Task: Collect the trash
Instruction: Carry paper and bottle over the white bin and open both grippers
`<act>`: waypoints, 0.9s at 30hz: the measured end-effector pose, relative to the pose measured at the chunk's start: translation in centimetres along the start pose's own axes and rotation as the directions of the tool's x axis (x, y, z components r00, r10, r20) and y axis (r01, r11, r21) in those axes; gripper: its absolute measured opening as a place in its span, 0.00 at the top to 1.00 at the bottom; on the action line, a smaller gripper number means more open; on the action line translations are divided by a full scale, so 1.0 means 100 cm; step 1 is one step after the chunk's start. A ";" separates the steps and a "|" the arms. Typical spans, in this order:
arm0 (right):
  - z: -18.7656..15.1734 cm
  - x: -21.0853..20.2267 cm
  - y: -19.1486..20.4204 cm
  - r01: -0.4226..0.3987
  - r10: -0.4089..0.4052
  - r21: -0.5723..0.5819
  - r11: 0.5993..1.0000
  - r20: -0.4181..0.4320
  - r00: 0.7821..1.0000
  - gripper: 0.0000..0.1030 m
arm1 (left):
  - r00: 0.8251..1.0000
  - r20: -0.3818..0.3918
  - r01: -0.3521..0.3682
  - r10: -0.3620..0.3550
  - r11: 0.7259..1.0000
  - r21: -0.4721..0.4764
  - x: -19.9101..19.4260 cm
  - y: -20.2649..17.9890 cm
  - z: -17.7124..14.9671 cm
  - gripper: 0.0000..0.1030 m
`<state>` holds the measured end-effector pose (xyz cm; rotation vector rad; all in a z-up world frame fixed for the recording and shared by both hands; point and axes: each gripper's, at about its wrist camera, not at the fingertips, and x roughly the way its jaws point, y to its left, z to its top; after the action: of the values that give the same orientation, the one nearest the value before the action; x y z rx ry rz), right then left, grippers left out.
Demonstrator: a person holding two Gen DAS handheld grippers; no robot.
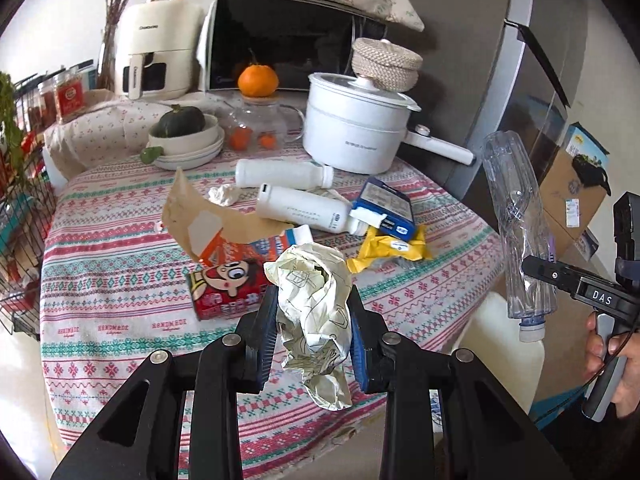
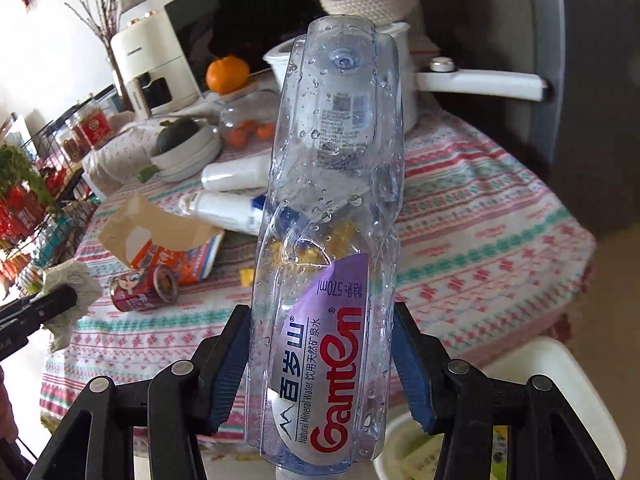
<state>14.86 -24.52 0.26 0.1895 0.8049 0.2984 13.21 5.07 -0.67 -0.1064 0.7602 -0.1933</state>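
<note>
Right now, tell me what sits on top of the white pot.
A woven lidded basket rests on the pot, on its lid. The lid hides what is inside the pot, and the basket's contents cannot be seen either.

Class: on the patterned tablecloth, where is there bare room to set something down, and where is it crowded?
Free: the near edge of the patterned tablecloth in front of the red cartoon can, and the right side below the white pot's handle. Crowded: the middle, around the two white bottles, torn cardboard and yellow wrapper.
</note>
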 end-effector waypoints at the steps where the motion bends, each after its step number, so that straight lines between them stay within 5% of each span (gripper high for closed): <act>1: -0.005 -0.004 -0.012 0.015 -0.015 0.018 1.000 -0.001 1.000 0.43 | 1.000 -0.002 0.011 -0.011 1.000 0.019 0.001 -0.009 -0.001 0.68; 15: -0.079 -0.001 -0.121 0.228 -0.203 0.138 0.964 -0.172 0.964 0.42 | 0.985 -0.102 0.159 -0.138 0.957 0.242 0.034 -0.138 -0.023 0.68; 27: -0.107 0.020 -0.166 0.257 -0.180 0.241 0.936 -0.299 0.937 0.41 | 0.964 -0.214 0.226 -0.159 0.912 0.342 0.074 -0.208 -0.043 0.68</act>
<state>11.53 -38.92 -12.98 0.3222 1.1330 -0.0055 12.66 -16.96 -5.31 0.1928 0.8841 -0.5360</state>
